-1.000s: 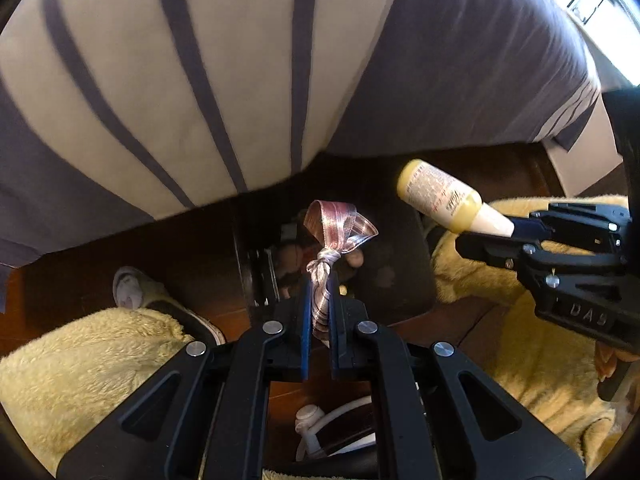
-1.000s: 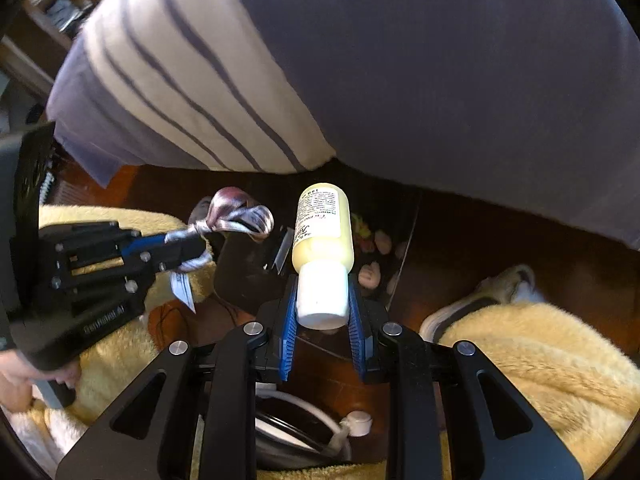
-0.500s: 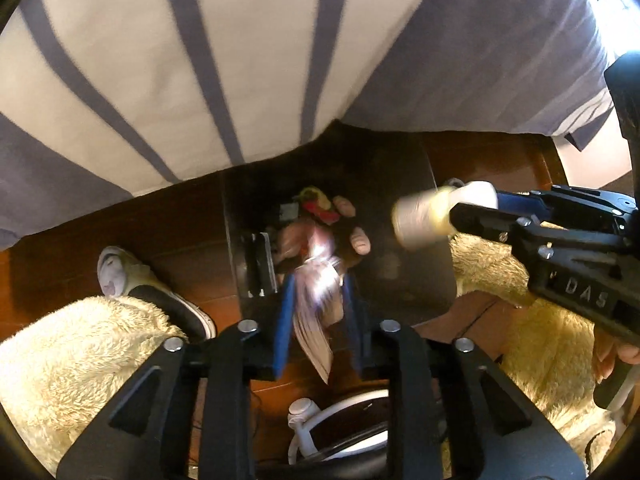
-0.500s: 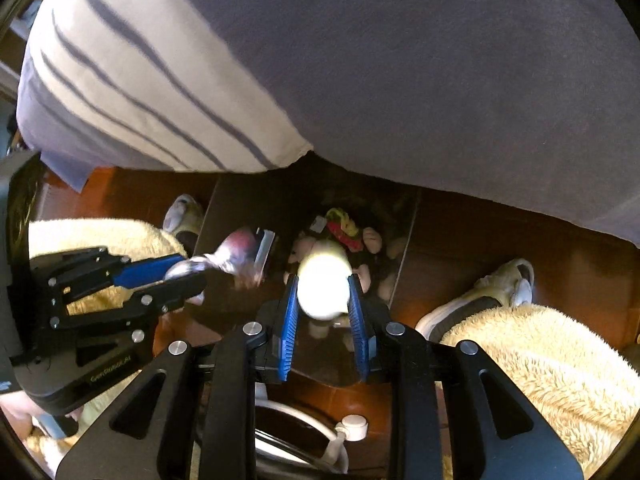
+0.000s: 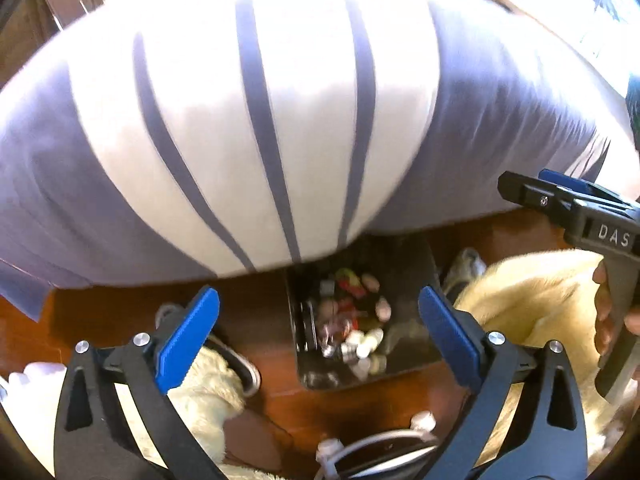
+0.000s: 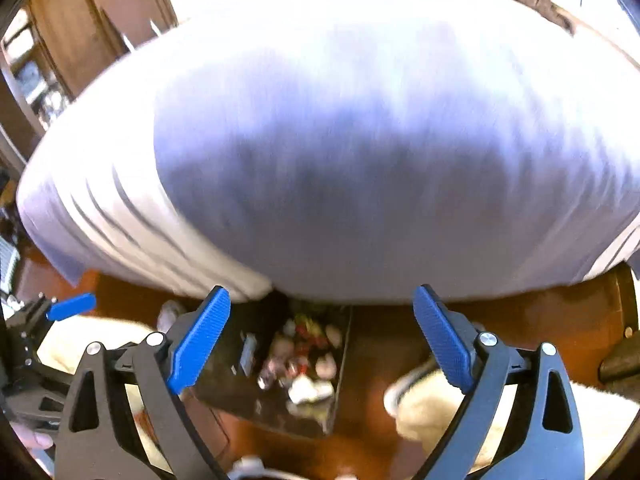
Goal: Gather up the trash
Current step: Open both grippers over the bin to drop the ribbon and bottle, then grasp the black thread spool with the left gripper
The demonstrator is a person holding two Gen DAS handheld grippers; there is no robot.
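Left wrist view: a striped bed cover (image 5: pixel 256 140) looms beyond the left gripper (image 5: pixel 316 328), whose jaws are opening with nothing clamped; the black bin (image 5: pixel 416 276) of trash (image 5: pixel 352 324) sits between and below them.

Right wrist view: the right gripper (image 6: pixel 320 344) likewise has empty jaws opening, bin (image 6: pixel 224 384) and trash (image 6: pixel 304 364) below between them, the cover (image 6: pixel 360 160) beyond.

A large bed cover in grey-violet and cream with dark stripes (image 5: pixel 256 128) bulges across the upper part of both views, its lower edge hanging over a reddish-brown wooden floor (image 5: pixel 256 300). Fluffy pale yellow fleece (image 5: pixel 532 292) lies to the right in the left wrist view, with more low on the left. A grey-and-white shoe (image 5: pixel 244 364) sits beside it. Brown wooden cabinet doors (image 6: pixel 100 16) stand at the upper left in the right wrist view.
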